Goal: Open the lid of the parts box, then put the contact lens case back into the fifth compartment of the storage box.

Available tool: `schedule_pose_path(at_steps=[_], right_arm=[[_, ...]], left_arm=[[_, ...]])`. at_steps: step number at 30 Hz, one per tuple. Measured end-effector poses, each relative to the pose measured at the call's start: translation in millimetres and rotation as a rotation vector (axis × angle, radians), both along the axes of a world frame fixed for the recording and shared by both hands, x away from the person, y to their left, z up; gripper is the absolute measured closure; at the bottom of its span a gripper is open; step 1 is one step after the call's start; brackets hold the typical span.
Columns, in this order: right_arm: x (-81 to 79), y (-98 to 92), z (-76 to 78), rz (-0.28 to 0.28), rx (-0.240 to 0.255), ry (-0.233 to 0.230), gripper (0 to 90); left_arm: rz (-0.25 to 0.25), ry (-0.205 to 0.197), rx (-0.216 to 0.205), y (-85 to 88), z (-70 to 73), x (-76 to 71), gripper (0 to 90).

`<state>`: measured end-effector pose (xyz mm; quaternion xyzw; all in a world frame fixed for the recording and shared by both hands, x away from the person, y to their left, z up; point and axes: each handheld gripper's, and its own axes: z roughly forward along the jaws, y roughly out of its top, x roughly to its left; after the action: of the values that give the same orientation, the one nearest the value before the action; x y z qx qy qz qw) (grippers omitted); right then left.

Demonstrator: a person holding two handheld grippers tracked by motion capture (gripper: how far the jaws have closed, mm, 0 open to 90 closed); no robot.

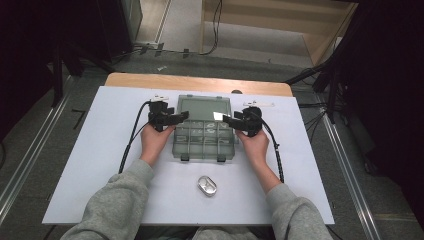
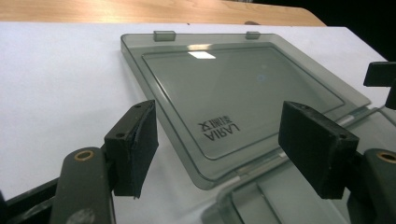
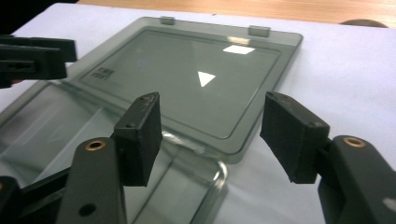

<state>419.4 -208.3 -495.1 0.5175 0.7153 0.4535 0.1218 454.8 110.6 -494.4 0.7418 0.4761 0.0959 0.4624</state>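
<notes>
Black jaws of the left gripper (image 2: 217,154) stand wide apart in its own view, and we see nothing pressed between the pads; the near corner of the box lid (image 2: 233,93) lies below the gap, untouched as far as we can tell. In the right gripper view the right gripper (image 3: 210,135) is likewise spread open, its pads clear of the lid's corner and of the tray edge beneath them.

From the high view, we find the left gripper (image 1: 176,118) at the left edge of the smoky plastic organiser box (image 1: 205,142) in the middle of the frame, and the right gripper (image 1: 231,120) at its right edge, both jaw pairs pointing inward at the hinge line. The lid lies flat on the white table top (image 1: 100,150), folded back toward the upper part of the frame, with the compartment tray below it.

Lower centre, well apart from the box, sits a small oval metal tin (image 1: 207,185).
</notes>
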Motion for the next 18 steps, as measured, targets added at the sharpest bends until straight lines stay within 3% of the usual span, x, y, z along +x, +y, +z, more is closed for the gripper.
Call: schedule_pose_path(at_steps=[11, 15, 18], right_arm=[[-10.5, -2.8, 11.5, 0.07, 0.039, 0.0, 33.5], [-12.7, -2.8, 13.0, 0.081, 0.029, 0.005, 33.2], [-17.3, -6.0, 14.4, 0.095, 0.041, 0.019, 32.7]], left_arm=[[-0.056, 0.011, 0.039, -2.7, 11.9, -11.5, 29.0], [-0.073, 0.017, 0.032, -0.8, 17.3, -14.3, 29.0], [-0.091, 0.023, 0.001, 2.7, 24.6, -17.5, 29.0]])
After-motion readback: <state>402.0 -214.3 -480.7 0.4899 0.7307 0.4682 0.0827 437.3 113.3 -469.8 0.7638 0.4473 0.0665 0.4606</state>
